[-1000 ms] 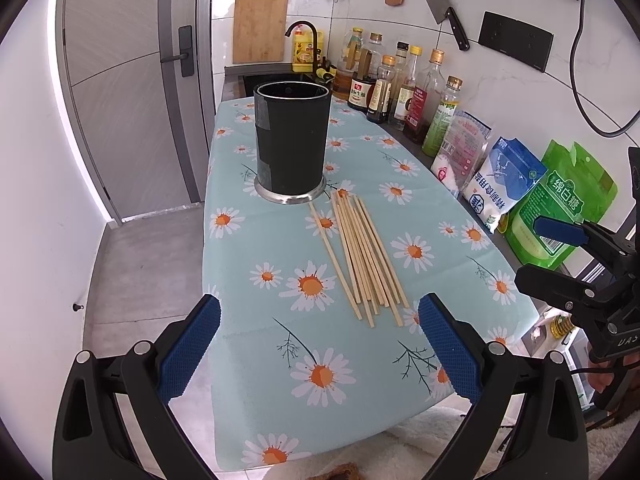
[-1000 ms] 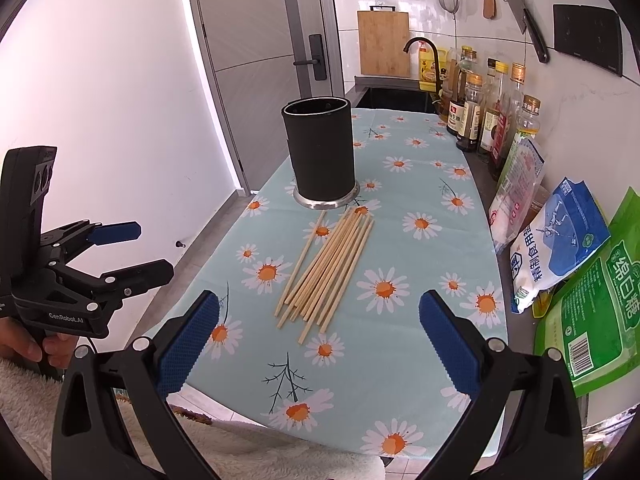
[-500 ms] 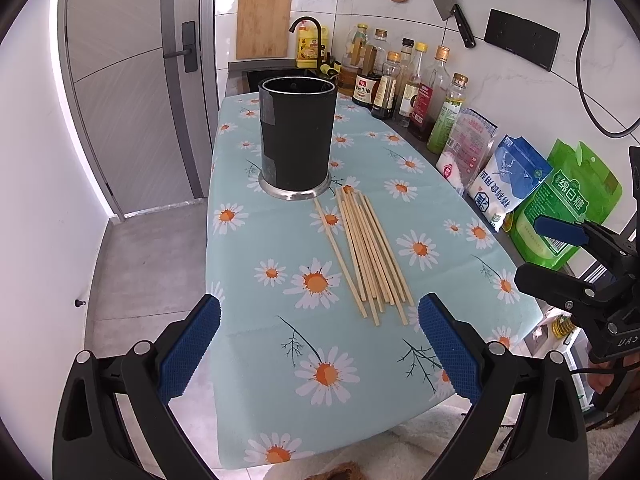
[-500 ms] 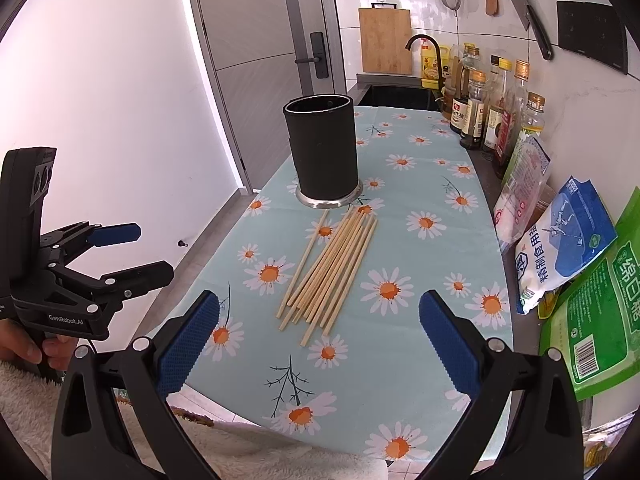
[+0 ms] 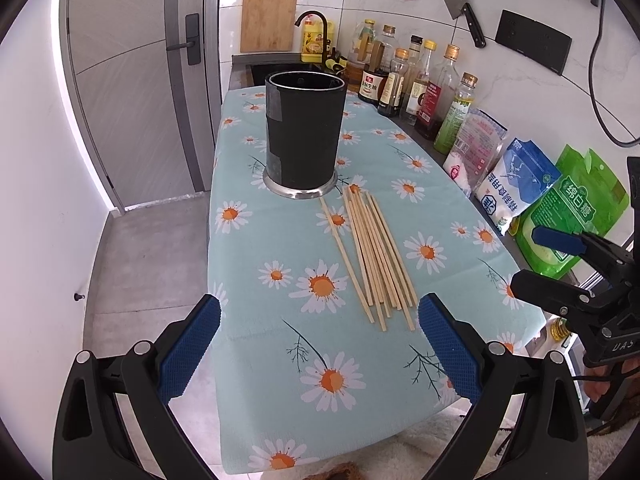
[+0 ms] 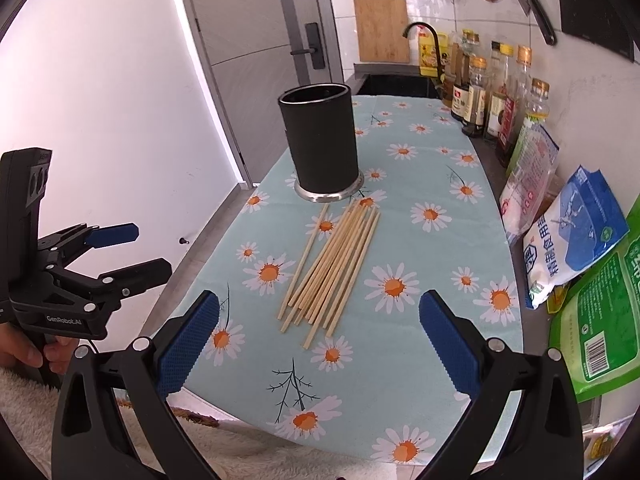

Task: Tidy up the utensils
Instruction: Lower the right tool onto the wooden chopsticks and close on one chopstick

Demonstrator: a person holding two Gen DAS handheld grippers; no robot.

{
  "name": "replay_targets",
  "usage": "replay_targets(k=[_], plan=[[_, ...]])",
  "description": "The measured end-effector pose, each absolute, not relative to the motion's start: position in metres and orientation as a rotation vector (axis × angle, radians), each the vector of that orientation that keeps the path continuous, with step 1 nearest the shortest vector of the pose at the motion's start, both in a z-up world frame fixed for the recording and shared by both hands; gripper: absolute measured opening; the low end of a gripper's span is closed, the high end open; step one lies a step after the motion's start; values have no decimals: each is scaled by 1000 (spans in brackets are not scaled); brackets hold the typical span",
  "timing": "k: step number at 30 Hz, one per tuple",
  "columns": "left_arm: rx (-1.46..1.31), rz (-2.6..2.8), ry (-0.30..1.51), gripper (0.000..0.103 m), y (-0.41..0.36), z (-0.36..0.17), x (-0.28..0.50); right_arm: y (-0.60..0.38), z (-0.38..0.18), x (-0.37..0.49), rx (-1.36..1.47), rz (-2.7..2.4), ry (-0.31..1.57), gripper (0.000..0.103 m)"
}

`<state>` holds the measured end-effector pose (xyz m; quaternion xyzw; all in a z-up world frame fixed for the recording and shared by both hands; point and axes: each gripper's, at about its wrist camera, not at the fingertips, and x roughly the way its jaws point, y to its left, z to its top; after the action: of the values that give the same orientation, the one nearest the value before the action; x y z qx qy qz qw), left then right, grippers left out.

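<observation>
Pretty clearly a home kitchen: black curved faucet [image 5: 314,20] over a dark sink straight ahead of the grippers, a wooden cutting board [image 5: 269,19] leaning on white wall tiles, a steel cleaver [image 5: 460,0] hanging up, and glass sauce bottles [image 5: 420,76] lined along the right.

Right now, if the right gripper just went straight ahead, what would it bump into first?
Probably the near ends of the chopsticks lying on the tablecloth, though depth is unclear. The right gripper is open and empty.

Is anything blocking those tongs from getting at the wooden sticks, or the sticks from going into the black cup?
Nothing visible does. The chopsticks lie loose on the daisy cloth, with open cloth before both tongs. The black holder stands just behind them, its top open.
</observation>
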<state>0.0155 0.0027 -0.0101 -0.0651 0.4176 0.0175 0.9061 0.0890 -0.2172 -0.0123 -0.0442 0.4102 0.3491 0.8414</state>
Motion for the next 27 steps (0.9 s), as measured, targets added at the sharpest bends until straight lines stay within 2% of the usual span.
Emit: replay_targets(k=[13, 20, 22, 24, 27], plan=[[-185, 24, 970, 97, 17, -17, 59, -209, -30, 142, -8, 689, 1081, 99], [-215, 46, 1097, 97, 24, -31, 96, -201, -34, 184, 79, 662, 1203, 98], [-232, 43, 1131, 97, 29, -35, 107, -196, -37, 198, 78, 648, 1245, 90], [-267, 30, 1162, 97, 35, -39, 119, -190, -44, 211, 73, 632, 1297, 73], [-322, 10, 1200, 97, 43, -45, 135, -179, -58, 229, 65, 625, 1376, 62]])
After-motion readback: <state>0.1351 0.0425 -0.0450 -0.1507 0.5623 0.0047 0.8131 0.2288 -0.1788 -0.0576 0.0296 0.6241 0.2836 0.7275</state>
